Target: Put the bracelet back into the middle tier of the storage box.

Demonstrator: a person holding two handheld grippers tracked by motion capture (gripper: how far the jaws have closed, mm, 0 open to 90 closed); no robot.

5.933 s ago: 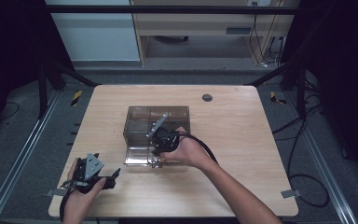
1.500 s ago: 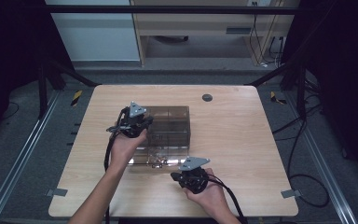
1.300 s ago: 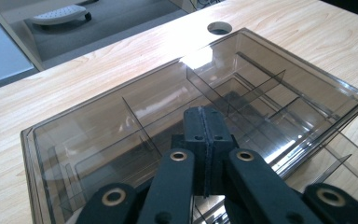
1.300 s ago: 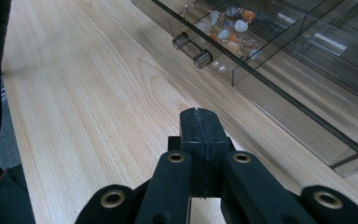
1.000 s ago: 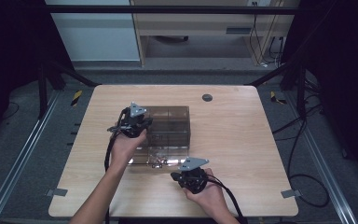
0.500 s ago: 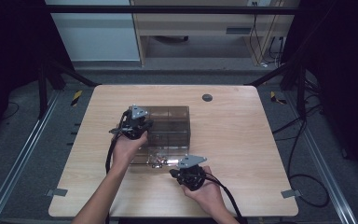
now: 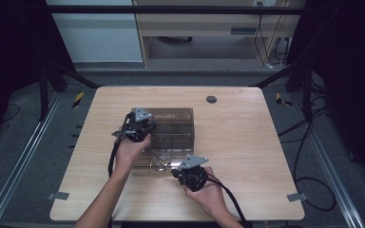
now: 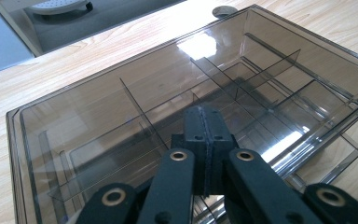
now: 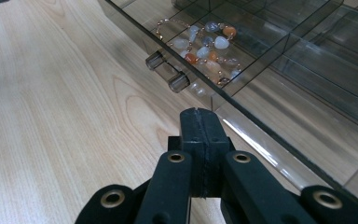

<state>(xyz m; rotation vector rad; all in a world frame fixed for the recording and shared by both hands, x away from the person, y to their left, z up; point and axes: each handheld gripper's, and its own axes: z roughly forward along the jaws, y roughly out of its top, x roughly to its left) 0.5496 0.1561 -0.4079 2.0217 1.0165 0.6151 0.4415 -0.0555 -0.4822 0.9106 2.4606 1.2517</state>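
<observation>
**A:** Since the earliest shot we've swapped hands on the box: our left gripper [image 7: 134,129] came up from the near-left corner of the tabletop [image 7: 247,142] and now sits on top of the smoky plastic organizer box [image 7: 171,124], while the right gripper [image 7: 186,172] dropped back to the near edge by the drawer. Over the last second or so the right one crept a bit closer to the drawer front.

**B:** So where are we at? Looks to us like the drawer [image 9: 279,70] is pulled out and needs pushing back in.

**A:** That's our read too. The left gripper is shut with nothing between its jaws, just pressing on the lid to steady the box. The right gripper is also shut and empty, its tip just short of the drawer's front wall, beside the knob [image 9: 168,71]. Judging by that, the closing push hasn't started.

**B:** What's inside?

**A:** The open drawer has dividers, and the compartment right behind the knob holds a beaded bracelet [image 9: 205,44] with orange, white and grey stones on a thin chain. The neighbouring compartments look empty. Under the lid, the upper tray [image 8: 177,107] has several divided cells, and we can't spot anything in them.
</observation>
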